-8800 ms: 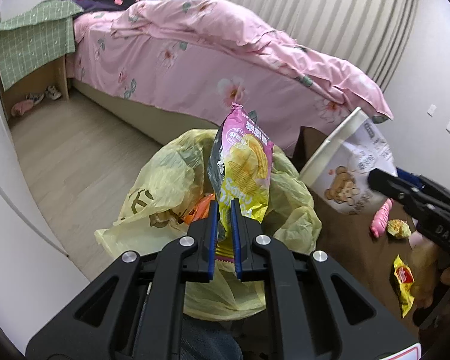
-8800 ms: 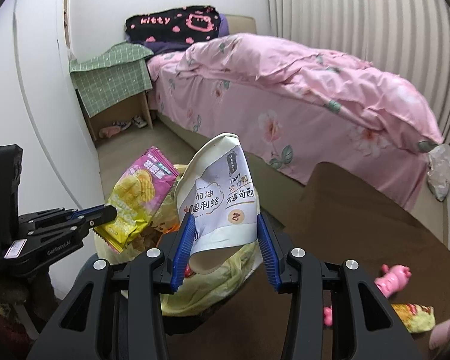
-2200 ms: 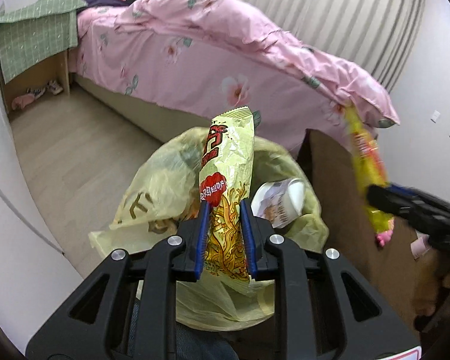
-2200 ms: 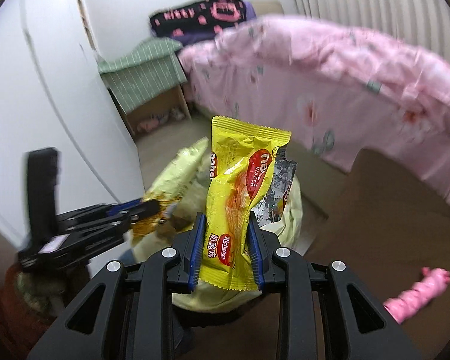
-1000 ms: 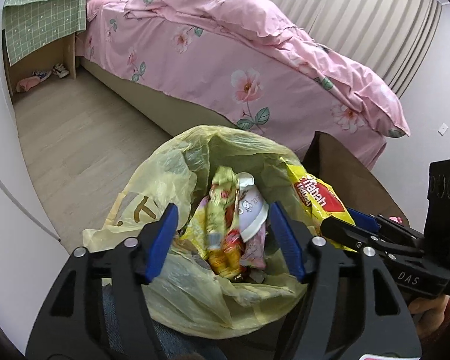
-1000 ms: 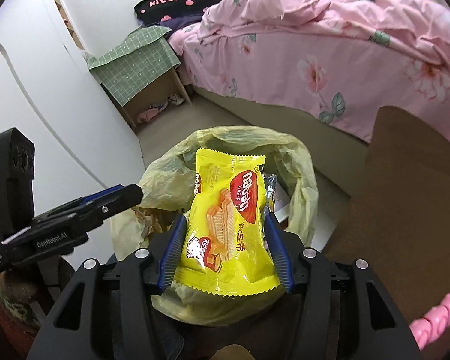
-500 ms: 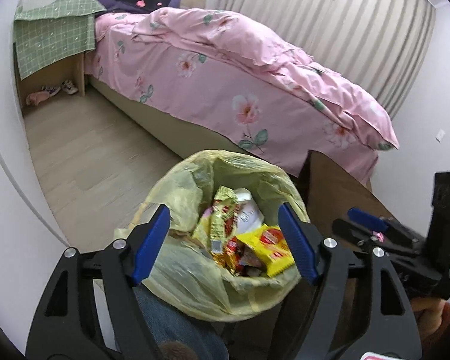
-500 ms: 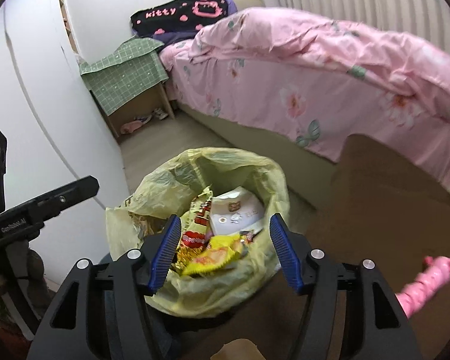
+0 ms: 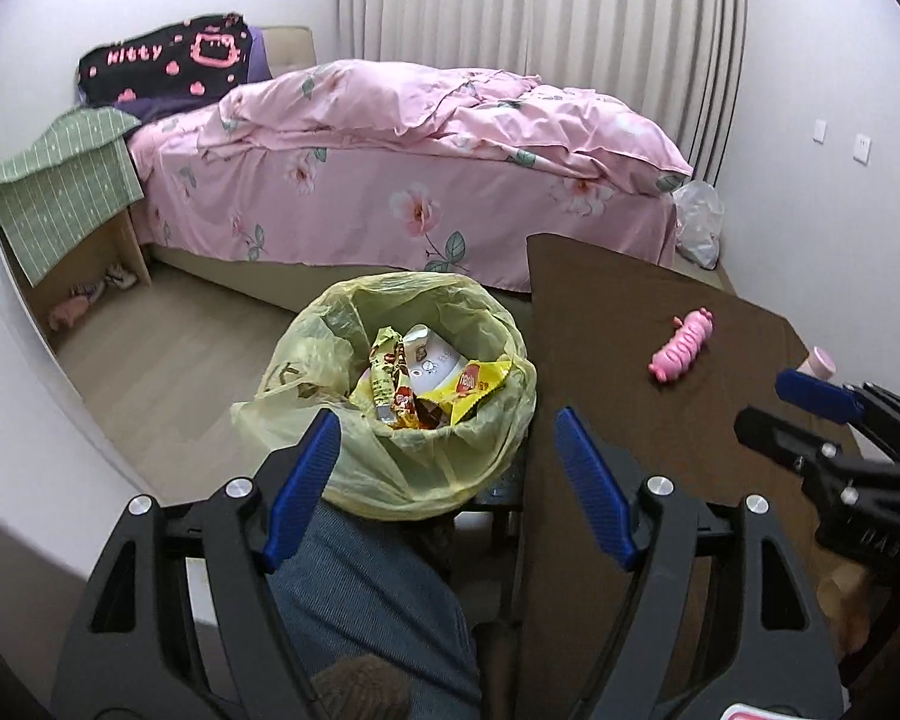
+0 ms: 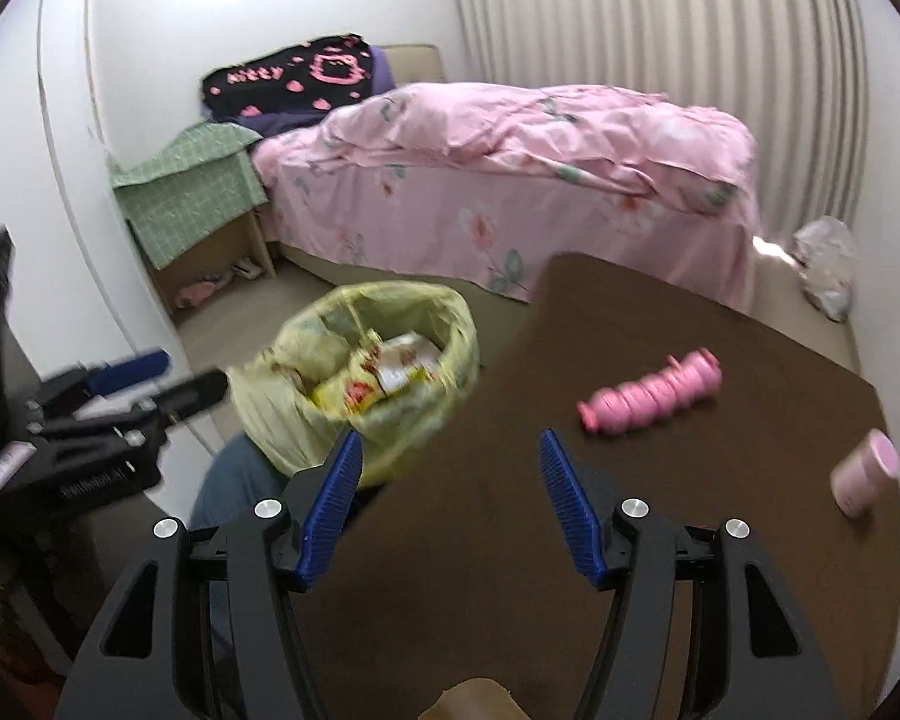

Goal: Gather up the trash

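A bin lined with a yellow bag stands left of the brown table; it also shows in the right wrist view. Snack wrappers and a white cup lie inside it. My left gripper is open and empty, just above the bin's near rim. My right gripper is open and empty over the table's left edge; it shows in the left wrist view. A pink ribbed bottle pack and a small pink bottle lie on the table.
A bed with a pink floral duvet runs along the back. A nightstand with a green cloth stands at the left. A crumpled plastic bag lies on the floor beyond the table. My knee in jeans is below the bin.
Both grippers let their wrappers drop into the bin and opened. Since half a second ago both have pulled back; the right one has swung right over the table.
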`<state>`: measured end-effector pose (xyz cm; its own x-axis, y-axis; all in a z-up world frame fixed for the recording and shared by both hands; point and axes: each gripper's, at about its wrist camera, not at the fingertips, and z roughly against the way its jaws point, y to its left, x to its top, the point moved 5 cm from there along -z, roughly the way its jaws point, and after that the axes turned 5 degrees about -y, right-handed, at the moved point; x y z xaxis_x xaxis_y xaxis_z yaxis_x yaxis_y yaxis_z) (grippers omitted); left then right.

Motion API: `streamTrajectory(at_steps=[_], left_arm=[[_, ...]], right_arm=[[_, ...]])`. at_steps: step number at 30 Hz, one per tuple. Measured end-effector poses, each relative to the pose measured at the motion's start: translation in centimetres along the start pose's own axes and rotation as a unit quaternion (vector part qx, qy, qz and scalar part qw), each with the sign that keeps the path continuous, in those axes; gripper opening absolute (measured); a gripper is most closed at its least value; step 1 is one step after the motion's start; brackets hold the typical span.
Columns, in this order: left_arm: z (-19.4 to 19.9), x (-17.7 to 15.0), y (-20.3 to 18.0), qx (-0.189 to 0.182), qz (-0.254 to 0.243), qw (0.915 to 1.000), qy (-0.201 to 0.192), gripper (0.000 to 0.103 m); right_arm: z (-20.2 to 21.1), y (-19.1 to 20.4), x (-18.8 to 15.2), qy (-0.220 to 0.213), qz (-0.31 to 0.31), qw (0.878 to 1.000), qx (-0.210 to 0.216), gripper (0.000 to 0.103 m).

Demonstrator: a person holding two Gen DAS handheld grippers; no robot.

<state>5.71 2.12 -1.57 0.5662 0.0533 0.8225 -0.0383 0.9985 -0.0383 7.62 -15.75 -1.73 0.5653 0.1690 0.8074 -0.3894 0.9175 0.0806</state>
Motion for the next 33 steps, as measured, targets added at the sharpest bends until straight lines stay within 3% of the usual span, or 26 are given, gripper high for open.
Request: streamTrajectory(at_steps=[9,33], left_arm=[[1.9,-0.6,0.2,0.006,0.000,1.0000,-0.003,0.071],[1.7,-0.5,0.7,0.009,0.001,0.9999,-0.005,0.071]], right_arm=[[2.5,1.2,-0.4,-0.018,-0.005,1.000,-0.012,0.058],[1.8,2.3,-1.0,-0.005,0.006,1.000,-0.014,0.058]])
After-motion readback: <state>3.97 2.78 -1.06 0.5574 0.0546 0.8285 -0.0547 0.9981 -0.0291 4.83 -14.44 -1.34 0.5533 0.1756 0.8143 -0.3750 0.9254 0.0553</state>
